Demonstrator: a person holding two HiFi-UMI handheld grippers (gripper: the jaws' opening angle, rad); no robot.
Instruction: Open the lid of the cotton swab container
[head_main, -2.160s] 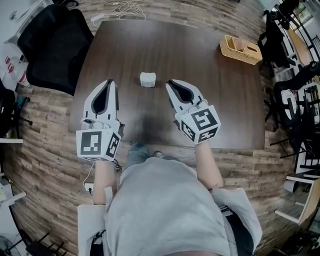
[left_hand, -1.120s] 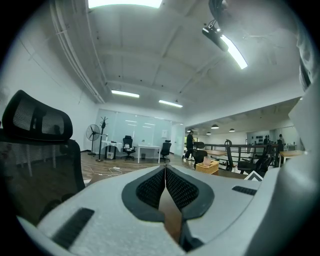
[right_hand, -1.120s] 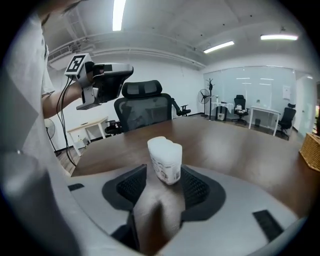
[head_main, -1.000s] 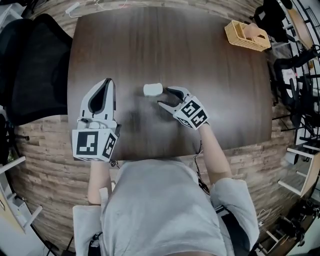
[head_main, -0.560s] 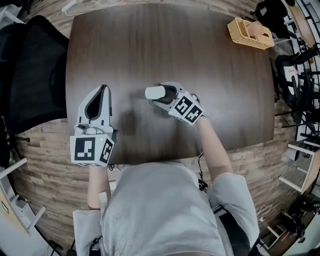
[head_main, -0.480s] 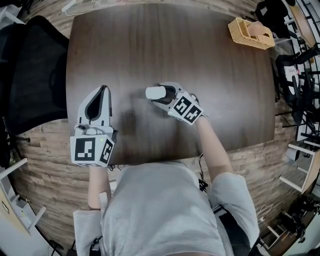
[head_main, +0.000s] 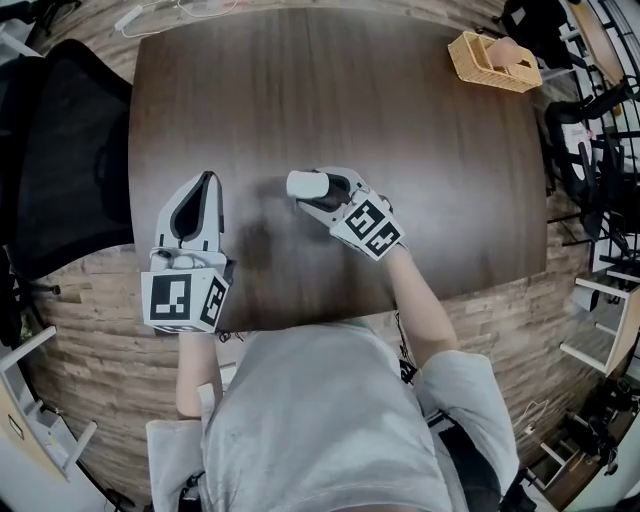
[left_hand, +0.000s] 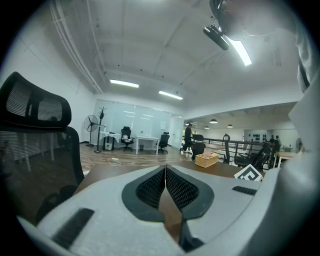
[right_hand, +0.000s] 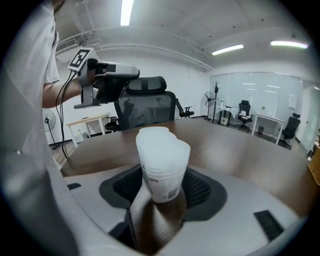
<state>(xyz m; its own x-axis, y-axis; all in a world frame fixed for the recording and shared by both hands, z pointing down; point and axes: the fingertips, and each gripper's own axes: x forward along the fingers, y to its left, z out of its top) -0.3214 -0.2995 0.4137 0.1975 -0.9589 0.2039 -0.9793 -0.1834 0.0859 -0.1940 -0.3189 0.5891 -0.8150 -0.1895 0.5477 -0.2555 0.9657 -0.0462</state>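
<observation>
left gripper: white, marker cube | right gripper: same | shirt: grey

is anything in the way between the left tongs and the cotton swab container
Nothing visible: bare table separates the shut left tongs from the cotton swab container. The right tongs flank it from the opposite side.

**Legible text:** none on any item.

**Item 1.** Cotton swab container, mid-tabletop toward the near edge. A label wraps its lower part, with lines of fine print and what looks like a barcode. The characters are too small to read.

**Item 2.** Left claw, at the tabletop's near left corner. Its marker cube bears black-and-white square code patterns, with no letters or digits.

**Item 3.** Right claw, at the container. Its marker cube bears the same kind of pattern.
</observation>
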